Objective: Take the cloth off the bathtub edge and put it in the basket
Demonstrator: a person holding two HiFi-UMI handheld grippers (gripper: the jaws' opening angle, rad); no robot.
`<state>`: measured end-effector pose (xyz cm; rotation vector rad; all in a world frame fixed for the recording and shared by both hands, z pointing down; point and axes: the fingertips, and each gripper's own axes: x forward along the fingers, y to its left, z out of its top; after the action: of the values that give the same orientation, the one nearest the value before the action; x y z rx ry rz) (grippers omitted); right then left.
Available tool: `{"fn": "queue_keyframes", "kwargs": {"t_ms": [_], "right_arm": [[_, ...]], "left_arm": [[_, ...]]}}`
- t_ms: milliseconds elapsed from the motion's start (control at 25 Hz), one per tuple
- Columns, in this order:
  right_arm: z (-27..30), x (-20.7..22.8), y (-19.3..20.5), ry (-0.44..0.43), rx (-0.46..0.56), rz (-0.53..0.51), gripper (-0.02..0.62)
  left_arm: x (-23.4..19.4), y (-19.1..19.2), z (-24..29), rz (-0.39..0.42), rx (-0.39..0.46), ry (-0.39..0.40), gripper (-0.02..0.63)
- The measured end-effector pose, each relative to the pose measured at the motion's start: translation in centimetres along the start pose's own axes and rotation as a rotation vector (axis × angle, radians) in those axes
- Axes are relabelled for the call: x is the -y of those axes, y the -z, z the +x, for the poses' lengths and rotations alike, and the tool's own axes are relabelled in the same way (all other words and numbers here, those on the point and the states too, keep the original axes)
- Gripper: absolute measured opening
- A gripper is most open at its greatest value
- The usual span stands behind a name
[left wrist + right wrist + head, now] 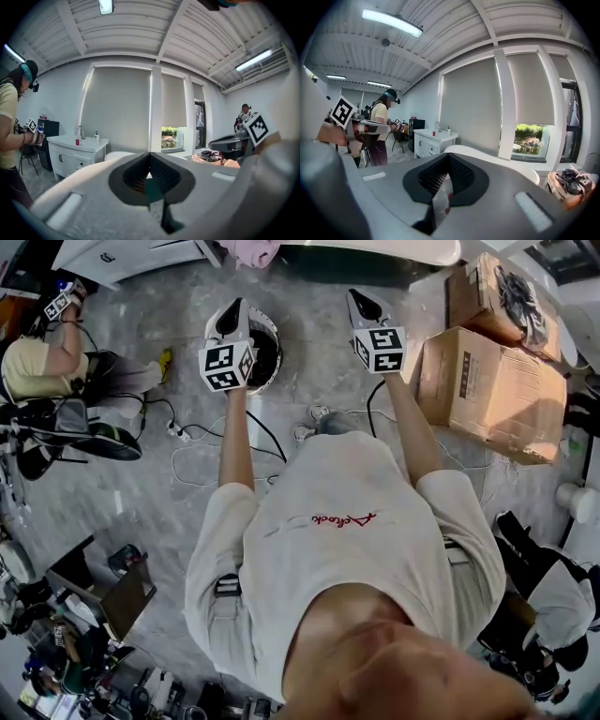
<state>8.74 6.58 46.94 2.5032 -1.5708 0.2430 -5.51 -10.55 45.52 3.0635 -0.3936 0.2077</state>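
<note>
Progress at the very start, judging by the layout: pink cloth [251, 251] bunched at the top of the head view, seemingly on the rim of the white bathtub [394, 249], well apart from both claws. No cloth visible in the basket [276, 338], round, white-rimmed and dark inside, standing on the floor just beneath the left gripper [234, 307] and partly hidden by it. Left gripper's jaws pressed together with nothing between them; likewise the right gripper [362, 298], tips closed and empty, held out beside its twin and aimed toward the tub. Left to do, by this reading: reaching the rim, opening, pinching the cloth, carrying it back over the basket, letting go. Underfoot, grey marbled floor [141, 474] strewn with white cables [197, 460]; two cardboard boxes [487, 390] at the right, near the right gripper. Through the gripper views: white vanity with sink [77, 143] against the far wall, tall blinds drawn over the windows, a patch of greenery showing below one, ribbed white ceiling with tube lights, and another person [9, 117] in a yellow top off to the side, holding marker-cubed grippers.
</note>
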Motion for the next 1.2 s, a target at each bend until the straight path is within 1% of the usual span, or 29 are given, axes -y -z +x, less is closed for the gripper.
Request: {"fn": "queue_keyframes", "kwargs": {"t_ms": [200,360,520,640,1000,1200], "right_arm": [[0.9,-0.9,0.6,-0.018,-0.008,0.003,0.006],[2.1,-0.7,-0.2,-0.033,0.01,-0.003,0.006],[3.9,0.8,-0.8,-0.036,0.024,0.008,0.006],[5.7,1.9,-1.8,-0.045,0.041,0.01,0.006],[11.3,5.1,-3.8,-0.057,0.064,0.015,0.006],[13.4,7.1,-4.1,-0.056,0.066,0.023,0.006]], "left_arm": [[-0.1,1.0,0.0,-0.001,-0.018,0.002,0.0],[0.0,1.1,1.3,0.004,-0.025,0.01,0.0],[0.0,-0.1,3.4,0.022,-0.016,0.016,0.0],[-0.6,-1.1,5.0,0.03,-0.007,0.003,0.0],[-2.4,-2.5,10.7,0.038,0.0,-0.006,0.0],[-2.7,-3.2,13.7,0.039,0.001,-0.004,0.0]]}}
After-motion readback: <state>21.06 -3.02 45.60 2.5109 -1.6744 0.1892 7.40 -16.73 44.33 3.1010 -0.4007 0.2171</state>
